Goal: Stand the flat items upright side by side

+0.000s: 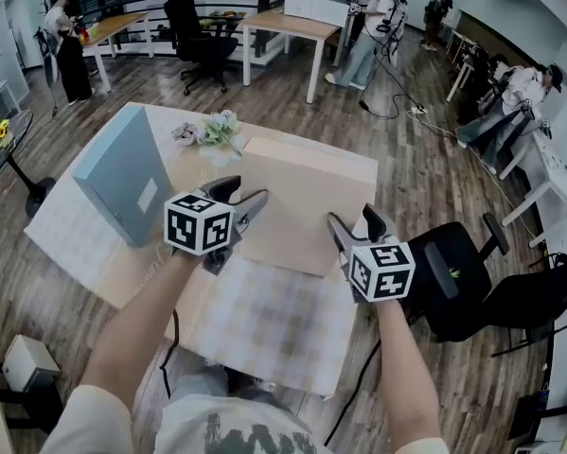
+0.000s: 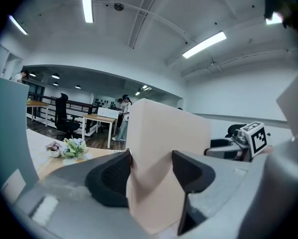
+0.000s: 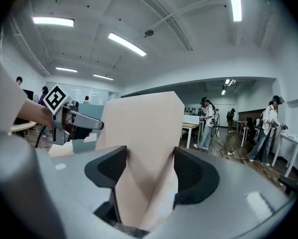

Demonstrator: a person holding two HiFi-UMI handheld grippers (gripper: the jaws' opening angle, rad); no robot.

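Item in the jaws: beige box (image 1: 307, 206) (image 2: 163, 148) (image 3: 144, 128), flat and plain, spanning from one gripper to the other, its broad face tilted up and stretching away ahead of both tools.
Left gripper (image 1: 240, 197) (image 2: 151, 166): clamped on the near left corner of the beige box; the corner fills the gap between its dark pads.
Right gripper (image 1: 354, 223) (image 3: 149, 166): clenched on the near right corner of the same box, both pads pressing on cardboard; it sits roughly level with the left tool.
Blue-grey box (image 1: 122, 173) (image 2: 7, 153): stands upright, out to the left of the left gripper and apart from the held box, with a small pale label low on its face.
Flowers (image 1: 212, 132) (image 2: 71, 147): small pale bunch ahead of the left gripper, near the far left corner of the beige box.
Checked cloth (image 1: 264, 324): lies below and behind both grippers, towards the person.
Table (image 1: 136, 272): wooden top under everything, bare wood showing just left of the left forearm.
Office chair (image 1: 453, 272): black, on the floor right of the right gripper.
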